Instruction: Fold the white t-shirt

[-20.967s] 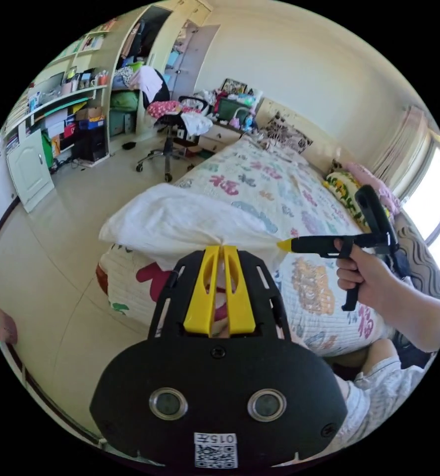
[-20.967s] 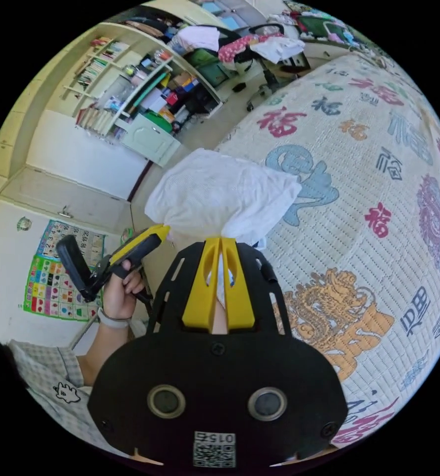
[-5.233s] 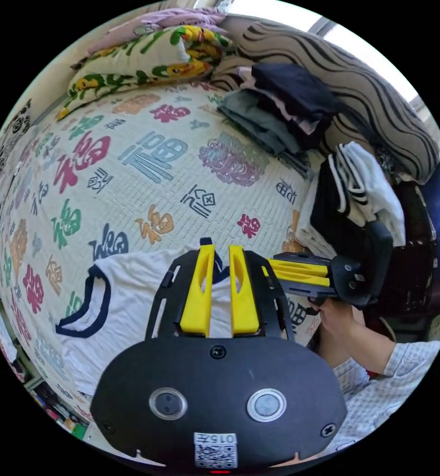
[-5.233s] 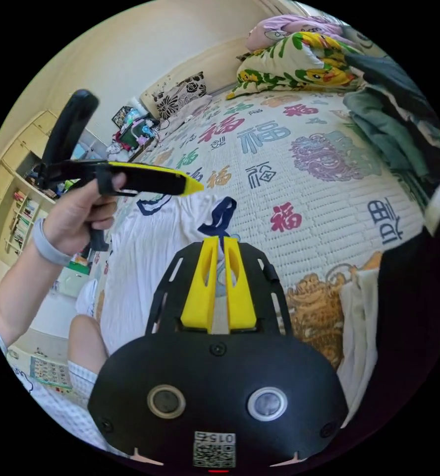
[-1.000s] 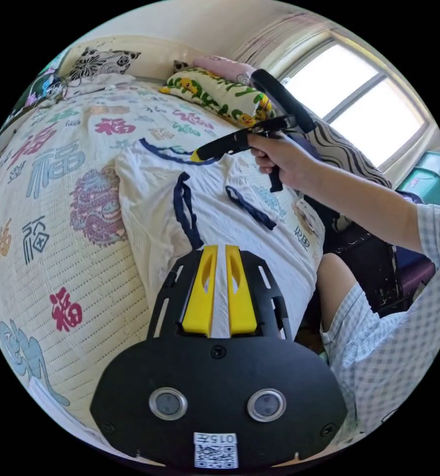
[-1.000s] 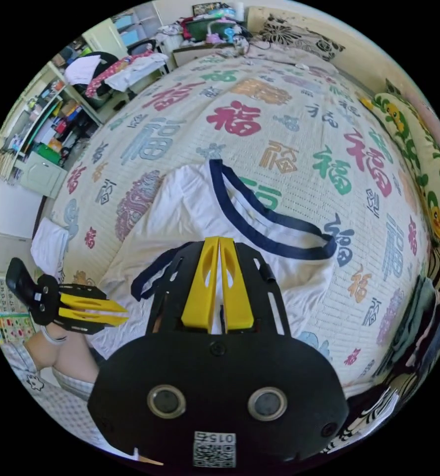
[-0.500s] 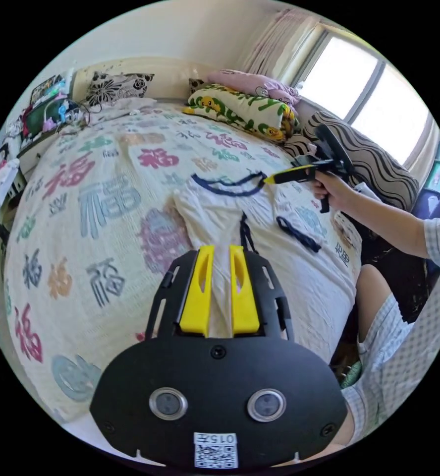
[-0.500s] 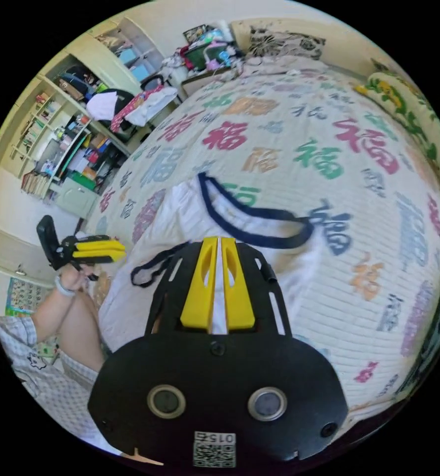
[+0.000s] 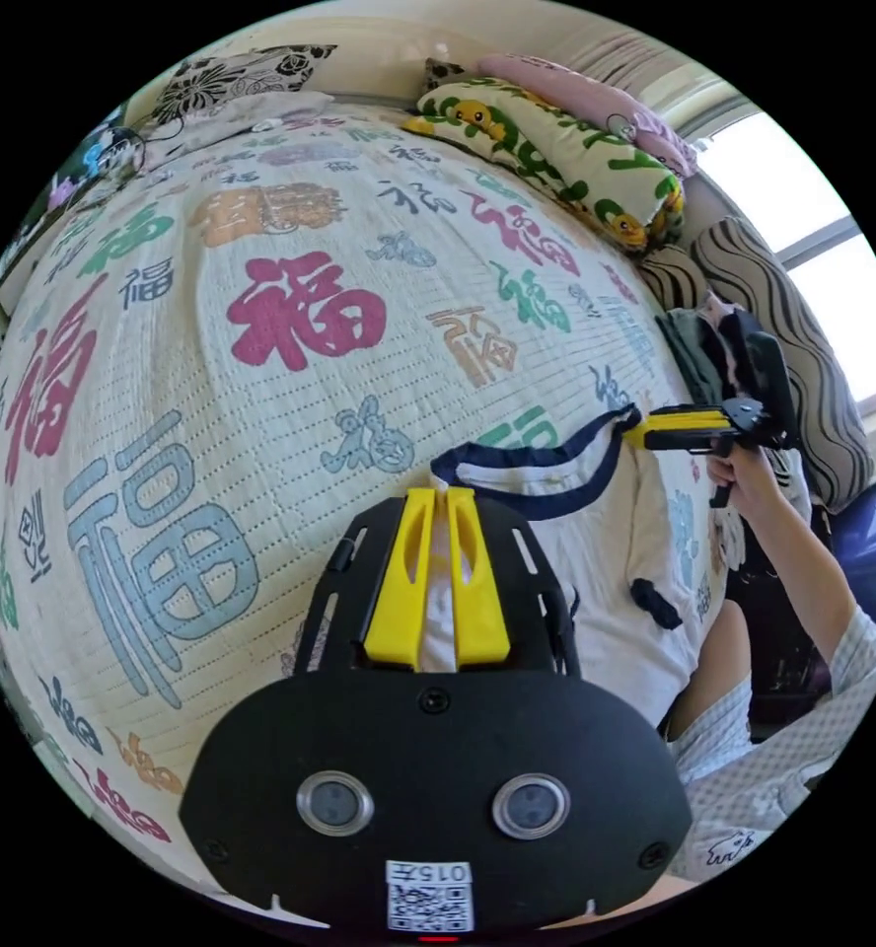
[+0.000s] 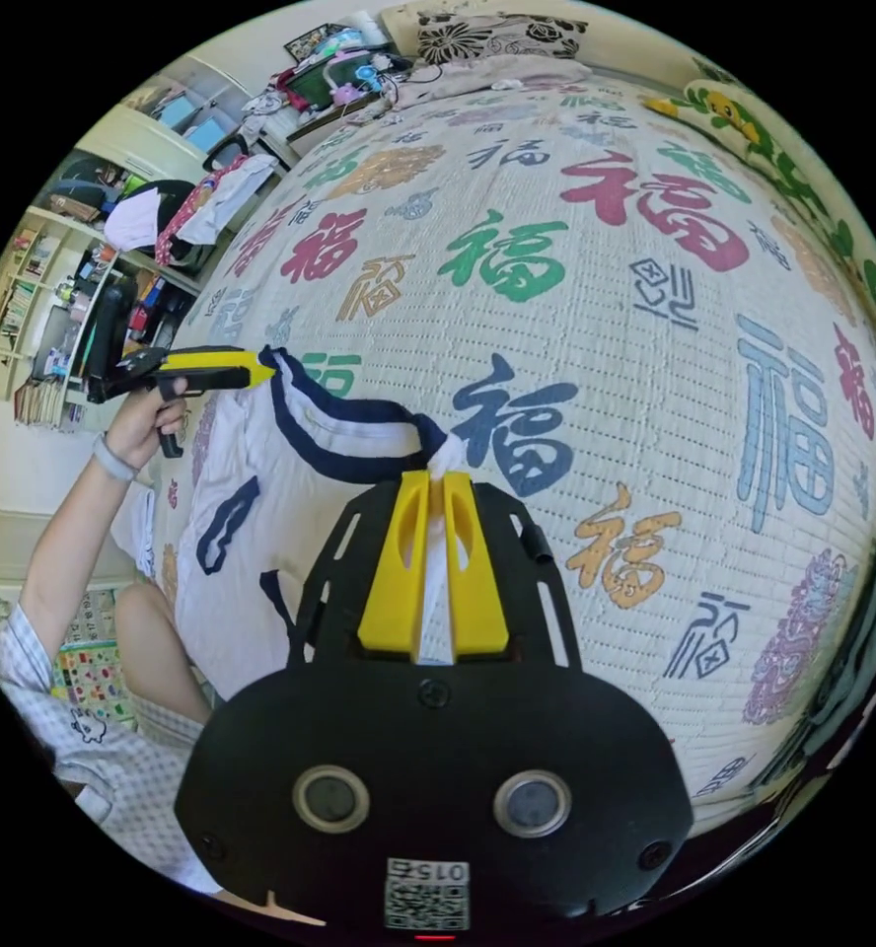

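Note:
The white t-shirt (image 9: 616,552) with navy trim lies on the patterned bedspread (image 9: 290,316), its neckline (image 9: 547,483) stretched between both grippers. My left gripper (image 9: 437,496) is shut on the cloth at one shoulder by the collar. In the same view my right gripper (image 9: 635,432), held in a hand, pinches the other shoulder. In the right gripper view my right gripper (image 10: 436,480) has white cloth between its jaws beside the navy neckline (image 10: 344,414), and the left gripper (image 10: 266,373) grips the far end. The t-shirt body (image 10: 231,562) hangs toward the bed's edge.
Printed pillows (image 9: 556,148) lie at the bed's head, and a pile of folded clothes (image 9: 724,355) sits beside a striped cushion (image 9: 803,345). A chair heaped with clothes (image 10: 182,217) and shelves (image 10: 53,326) stand past the bed. The person's leg (image 10: 152,631) is at the bed's edge.
The left jaws, apart over the shirt's side half a second ago, have closed on cloth by the collar. The neckline is now drawn taut between the two grippers, farther onto the bed.

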`<state>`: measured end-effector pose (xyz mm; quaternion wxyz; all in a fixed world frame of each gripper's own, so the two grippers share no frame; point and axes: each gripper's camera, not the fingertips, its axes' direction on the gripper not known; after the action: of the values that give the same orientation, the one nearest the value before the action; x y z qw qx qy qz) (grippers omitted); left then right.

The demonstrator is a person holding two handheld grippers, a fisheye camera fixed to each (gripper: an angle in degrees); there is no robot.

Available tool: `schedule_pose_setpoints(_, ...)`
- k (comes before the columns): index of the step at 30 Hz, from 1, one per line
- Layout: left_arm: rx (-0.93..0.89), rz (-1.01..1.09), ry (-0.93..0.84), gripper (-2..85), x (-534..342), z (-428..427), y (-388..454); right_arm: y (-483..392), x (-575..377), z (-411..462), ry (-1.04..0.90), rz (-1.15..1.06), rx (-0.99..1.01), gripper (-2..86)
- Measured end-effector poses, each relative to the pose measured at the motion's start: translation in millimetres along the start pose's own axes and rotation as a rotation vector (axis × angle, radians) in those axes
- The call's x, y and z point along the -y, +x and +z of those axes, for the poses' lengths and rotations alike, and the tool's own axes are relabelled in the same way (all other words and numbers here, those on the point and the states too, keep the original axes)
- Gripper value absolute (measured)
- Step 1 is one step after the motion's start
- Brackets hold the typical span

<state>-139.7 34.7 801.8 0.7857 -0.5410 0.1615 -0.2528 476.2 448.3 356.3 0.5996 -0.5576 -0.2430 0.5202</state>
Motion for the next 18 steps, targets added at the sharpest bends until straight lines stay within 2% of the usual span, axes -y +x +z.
schedule_pose_setpoints(5,0.053,-0.056,0.162,0.3,19.2,-54.1,6.9,30.7,-6.6,-23.7,0.098,0.054,-0.079,-0.1)
schedule_pose_setpoints(8,0.105,-0.001,0.184,0.1,33.9,-74.9,26.8,45.0,-6.7,-41.7,0.168,0.095,-0.054,-0.5)
schedule_pose_setpoints(10,0.135,0.043,0.187,0.1,35.9,-80.6,40.0,45.8,-7.8,-46.1,0.177,0.081,-0.108,-0.5)
schedule_pose_setpoints(14,0.105,0.13,0.206,0.3,9.2,-90.9,59.7,44.2,-27.3,-40.3,0.176,0.031,-0.134,-0.5)
schedule_pose_setpoints(18,0.039,0.249,0.204,0.4,-49.5,-104.9,80.1,41.1,-89.7,-35.9,0.194,-0.071,-0.075,-0.3)
